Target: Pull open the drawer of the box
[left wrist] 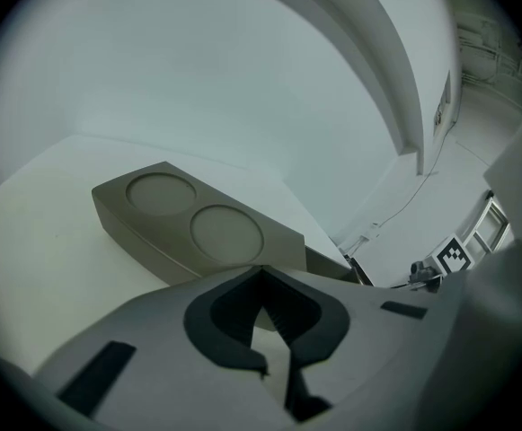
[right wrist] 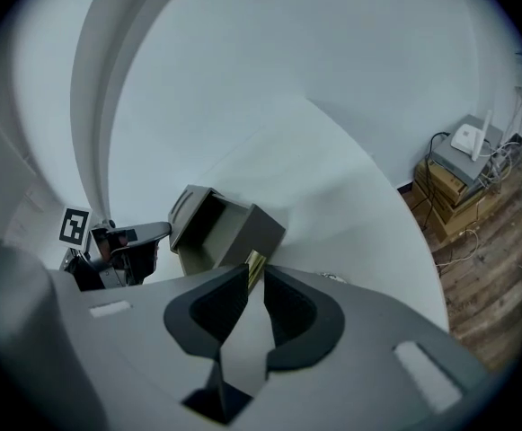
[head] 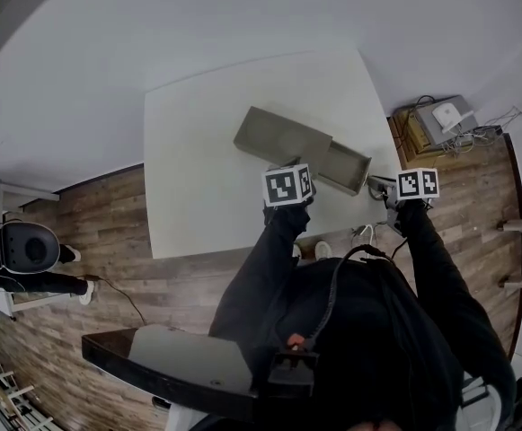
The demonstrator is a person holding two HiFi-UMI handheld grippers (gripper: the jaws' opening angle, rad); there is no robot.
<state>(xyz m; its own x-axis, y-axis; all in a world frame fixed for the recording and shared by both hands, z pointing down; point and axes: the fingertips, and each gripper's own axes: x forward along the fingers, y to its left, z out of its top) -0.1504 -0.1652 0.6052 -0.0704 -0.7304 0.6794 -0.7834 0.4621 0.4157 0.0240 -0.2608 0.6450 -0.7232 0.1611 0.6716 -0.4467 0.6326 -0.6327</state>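
On the white worktop [head: 198, 151], box [head: 283, 137] sits w/ drawer [head: 346, 169] already drawn well out at its right end. Right tongs [right wrist: 254, 269] pinch the brass-coloured pull [right wrist: 253, 259]. Left tongs [left wrist: 261, 272] closed, empty, near box. Task looks approx. done; prob. only the let-go remains.

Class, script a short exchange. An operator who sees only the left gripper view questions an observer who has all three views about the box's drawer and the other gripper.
Operator: I mostly see the box top. Is the drawer out?
Observer: Yes. The head view shows it drawn out of the box's end nearest the right gripper.
Operator: What is that gripper doing?
Observer: In the right gripper view its jaws pinch a small brass-coloured pull on the drawer front.
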